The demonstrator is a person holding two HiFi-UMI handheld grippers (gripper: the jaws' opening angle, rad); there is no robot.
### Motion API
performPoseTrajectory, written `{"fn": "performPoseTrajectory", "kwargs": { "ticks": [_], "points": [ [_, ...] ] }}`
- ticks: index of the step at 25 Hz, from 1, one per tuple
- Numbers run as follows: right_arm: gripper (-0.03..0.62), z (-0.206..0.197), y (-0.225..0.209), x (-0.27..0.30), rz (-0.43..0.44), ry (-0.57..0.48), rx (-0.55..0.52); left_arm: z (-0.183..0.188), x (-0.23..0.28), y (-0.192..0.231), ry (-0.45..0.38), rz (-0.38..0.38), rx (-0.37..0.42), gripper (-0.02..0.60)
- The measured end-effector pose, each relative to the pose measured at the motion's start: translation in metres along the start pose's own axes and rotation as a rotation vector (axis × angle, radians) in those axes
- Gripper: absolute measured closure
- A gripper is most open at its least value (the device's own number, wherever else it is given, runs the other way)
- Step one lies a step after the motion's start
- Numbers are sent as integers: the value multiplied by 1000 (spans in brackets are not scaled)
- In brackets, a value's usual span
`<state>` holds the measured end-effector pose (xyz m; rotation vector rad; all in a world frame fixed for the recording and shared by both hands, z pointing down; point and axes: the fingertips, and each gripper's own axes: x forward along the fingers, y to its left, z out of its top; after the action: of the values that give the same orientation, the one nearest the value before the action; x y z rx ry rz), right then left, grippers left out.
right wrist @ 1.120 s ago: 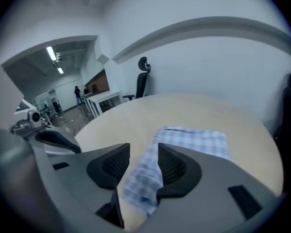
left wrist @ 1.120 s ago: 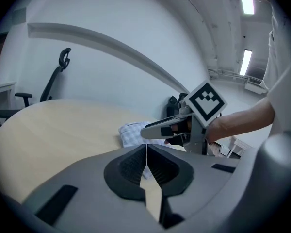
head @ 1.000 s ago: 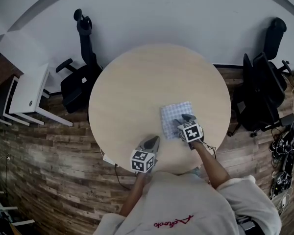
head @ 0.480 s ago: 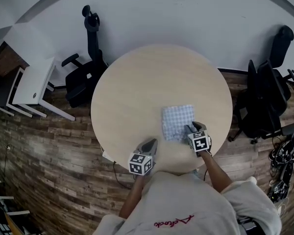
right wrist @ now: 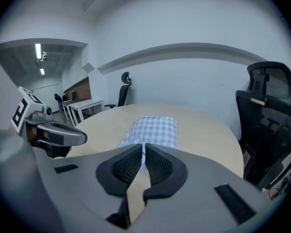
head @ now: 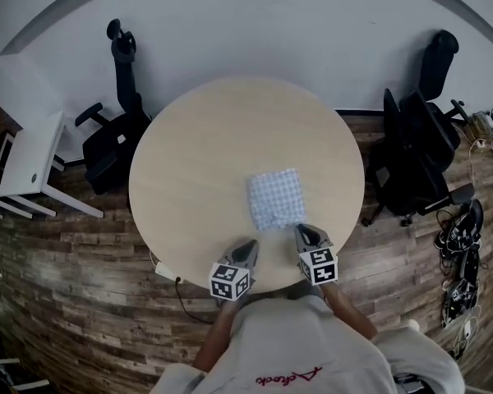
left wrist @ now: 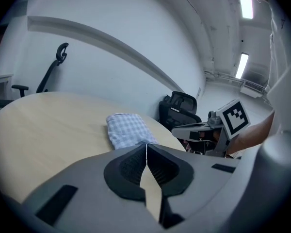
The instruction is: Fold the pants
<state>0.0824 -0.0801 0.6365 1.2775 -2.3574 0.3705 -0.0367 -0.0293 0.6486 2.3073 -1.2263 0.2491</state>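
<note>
The blue-and-white checked pants [head: 275, 198] lie folded into a small rectangle on the round wooden table [head: 197, 162], right of its middle. They also show in the left gripper view as a pile [left wrist: 127, 129] and in the right gripper view [right wrist: 153, 130]. My left gripper [head: 247, 249] sits at the table's near edge, shut and empty. My right gripper [head: 306, 235] is just below the pants, clear of the cloth; its jaws have just been closing and stand shut with nothing between them. Each gripper sees the other: right gripper [left wrist: 218, 130], left gripper [right wrist: 48, 130].
Black office chairs stand left [head: 115, 130] and right [head: 415, 150] of the table. A white desk [head: 29, 158] is at the far left. Cables and clutter [head: 464, 245] lie on the wooden floor at the right. The person's grey top [head: 312, 343] fills the bottom.
My right gripper let go of the pants' near edge, pulled back toward the table's near edge, and its jaws shut. My left gripper shifted slightly. The folded pants stay flat.
</note>
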Motion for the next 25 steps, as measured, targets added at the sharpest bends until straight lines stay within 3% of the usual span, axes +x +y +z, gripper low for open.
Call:
{"fn": "performPoseTrajectory", "kwargs": {
  "ticks": [5,10,16,25],
  "points": [
    [553,-17,11,-32,26,-4,-4,-22,-15,-27,5,0,-8,548],
    [553,-10,13,-70,46,-69,-7,-17,-35,-46,-46,52,-14,548],
    [553,-33,12,-132,81,-147,70,-31,-53,-113,-69,72,10,548],
    [563,-85,39,-216,137,-164,73,-93,-90,-198,-52,67,19,548]
  ]
}}
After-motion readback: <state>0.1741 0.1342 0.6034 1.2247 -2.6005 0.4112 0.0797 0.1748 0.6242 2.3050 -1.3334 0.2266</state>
